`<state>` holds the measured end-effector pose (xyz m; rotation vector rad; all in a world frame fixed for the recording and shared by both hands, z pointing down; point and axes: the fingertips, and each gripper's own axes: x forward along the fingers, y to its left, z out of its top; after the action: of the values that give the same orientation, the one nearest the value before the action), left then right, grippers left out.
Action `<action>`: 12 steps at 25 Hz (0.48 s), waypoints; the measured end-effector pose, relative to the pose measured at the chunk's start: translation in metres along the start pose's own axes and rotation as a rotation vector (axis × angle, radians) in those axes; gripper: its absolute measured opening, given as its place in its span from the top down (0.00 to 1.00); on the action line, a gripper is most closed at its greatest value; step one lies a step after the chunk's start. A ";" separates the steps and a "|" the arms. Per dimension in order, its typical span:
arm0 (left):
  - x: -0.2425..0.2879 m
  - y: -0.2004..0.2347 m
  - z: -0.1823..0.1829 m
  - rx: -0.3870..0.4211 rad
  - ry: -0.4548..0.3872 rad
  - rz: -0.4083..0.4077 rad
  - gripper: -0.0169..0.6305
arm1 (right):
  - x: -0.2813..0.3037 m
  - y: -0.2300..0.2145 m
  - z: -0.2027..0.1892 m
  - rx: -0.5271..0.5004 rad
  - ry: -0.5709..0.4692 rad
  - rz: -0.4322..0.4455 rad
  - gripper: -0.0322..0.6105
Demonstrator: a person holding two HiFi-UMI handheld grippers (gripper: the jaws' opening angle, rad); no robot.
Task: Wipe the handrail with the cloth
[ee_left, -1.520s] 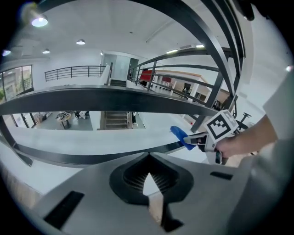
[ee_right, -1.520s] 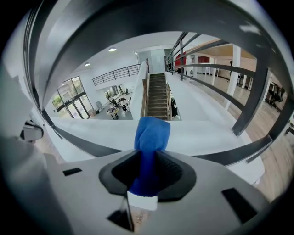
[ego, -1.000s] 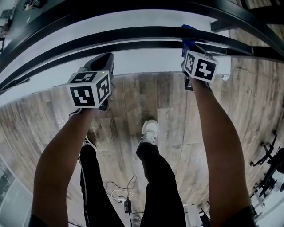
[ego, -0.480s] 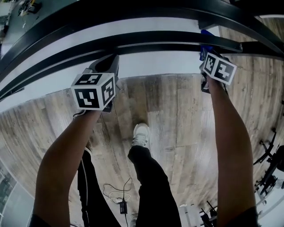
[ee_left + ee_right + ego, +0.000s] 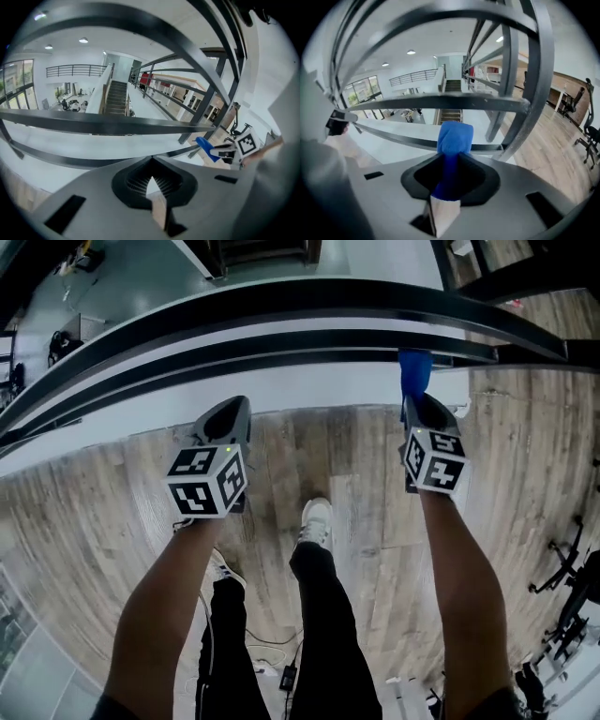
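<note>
The handrail (image 5: 281,298) runs left to right across the head view, its long axis level, a dark metal top rail with thinner dark bars (image 5: 281,345) parallel beneath it. Over at the right end, the blue cloth (image 5: 454,136) stands up out of the right gripper (image 5: 449,187), bunched into a soft rounded tip pointing at the lower bar. It looks to be touching that bar, though the angle makes that hard to confirm. The jaws are clamped tight on its lower part. The left gripper (image 5: 151,187) hangs below the rail, well apart, jaws pressed together with nothing between them.
</note>
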<state>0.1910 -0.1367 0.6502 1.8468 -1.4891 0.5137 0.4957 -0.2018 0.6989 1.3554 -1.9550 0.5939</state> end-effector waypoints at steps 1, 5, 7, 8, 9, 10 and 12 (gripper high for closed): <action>-0.024 0.003 0.002 -0.012 -0.014 0.014 0.97 | -0.025 0.024 0.003 -0.033 -0.016 0.027 0.78; -0.123 0.013 0.012 -0.006 -0.084 0.045 0.97 | -0.126 0.114 0.035 -0.092 -0.110 0.083 0.78; -0.175 0.018 0.020 -0.010 -0.116 0.044 0.97 | -0.172 0.158 0.060 -0.067 -0.174 0.080 0.78; -0.205 0.019 0.022 -0.023 -0.125 0.037 0.97 | -0.200 0.181 0.073 -0.049 -0.200 0.080 0.78; -0.239 0.018 0.023 -0.040 -0.124 0.025 0.97 | -0.232 0.204 0.082 -0.026 -0.217 0.081 0.78; -0.277 0.015 0.022 -0.055 -0.116 0.012 0.97 | -0.269 0.227 0.087 -0.002 -0.224 0.084 0.78; -0.355 0.011 0.020 -0.065 -0.098 -0.013 0.97 | -0.346 0.275 0.093 0.040 -0.223 0.101 0.78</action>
<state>0.0859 0.0889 0.3966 1.8526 -1.5387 0.3695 0.2932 0.0473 0.3819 1.4041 -2.2117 0.5507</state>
